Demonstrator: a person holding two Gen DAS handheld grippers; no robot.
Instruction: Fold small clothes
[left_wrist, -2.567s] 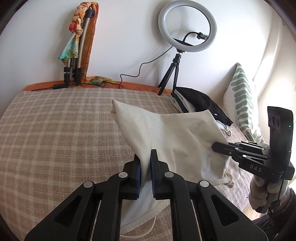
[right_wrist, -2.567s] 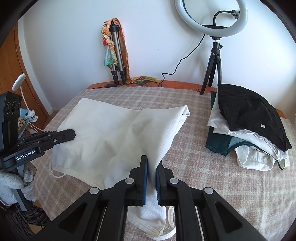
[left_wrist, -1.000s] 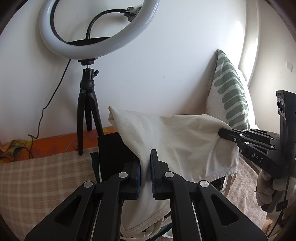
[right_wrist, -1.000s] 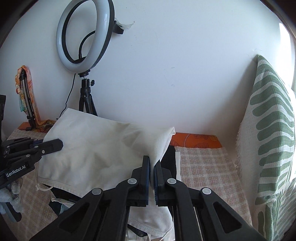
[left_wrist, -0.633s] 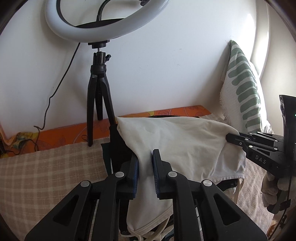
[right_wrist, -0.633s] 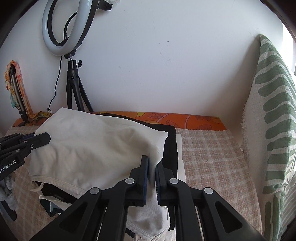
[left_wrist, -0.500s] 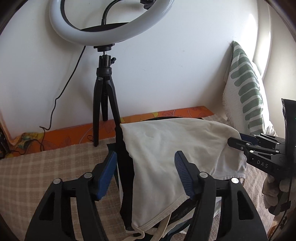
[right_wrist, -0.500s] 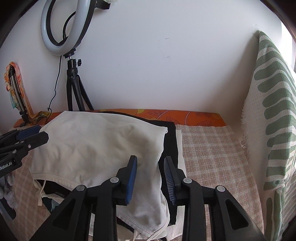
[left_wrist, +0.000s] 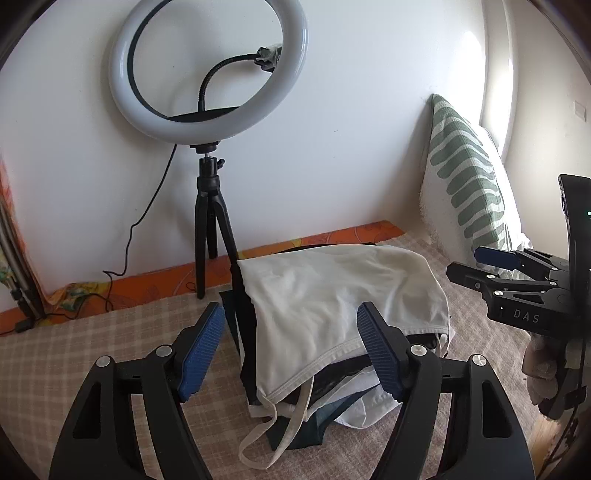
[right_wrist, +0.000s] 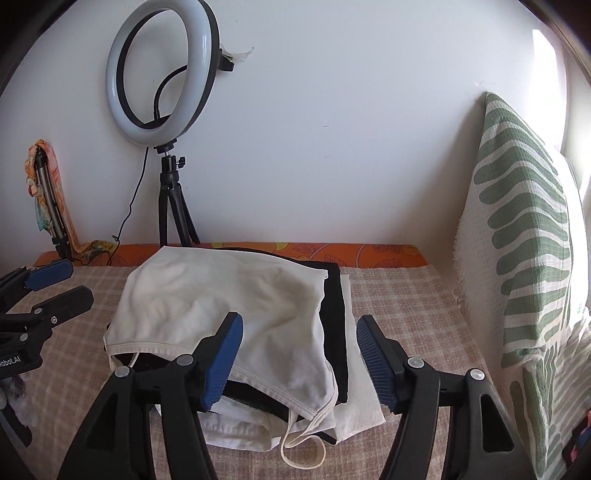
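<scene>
We see the cream garment (left_wrist: 332, 295) lying folded on top of the pile (right_wrist: 343, 369) of dark and white clothes on the checked cover (left_wrist: 92, 332), below the ring light (left_wrist: 207, 70) and left of the leaf pillow (right_wrist: 528, 236). Both the left gripper (left_wrist: 291, 347) and right gripper (right_wrist: 299, 354) have just been opening; their blue pads stand apart on either side of the garment without pressing it.

From my feed, a ring light (left_wrist: 209, 70) on a black tripod (left_wrist: 211, 225) stands at about 11 o'clock against the white wall (right_wrist: 351, 122), its cable (left_wrist: 147, 218) trailing down. There's a green-patterned pillow (right_wrist: 524, 236) upright at 3 o'clock, and a checked bedspread (right_wrist: 402, 295) covers the bed. A folded tripod wrapped in a colourful scarf (right_wrist: 46, 192) leans at 9.
</scene>
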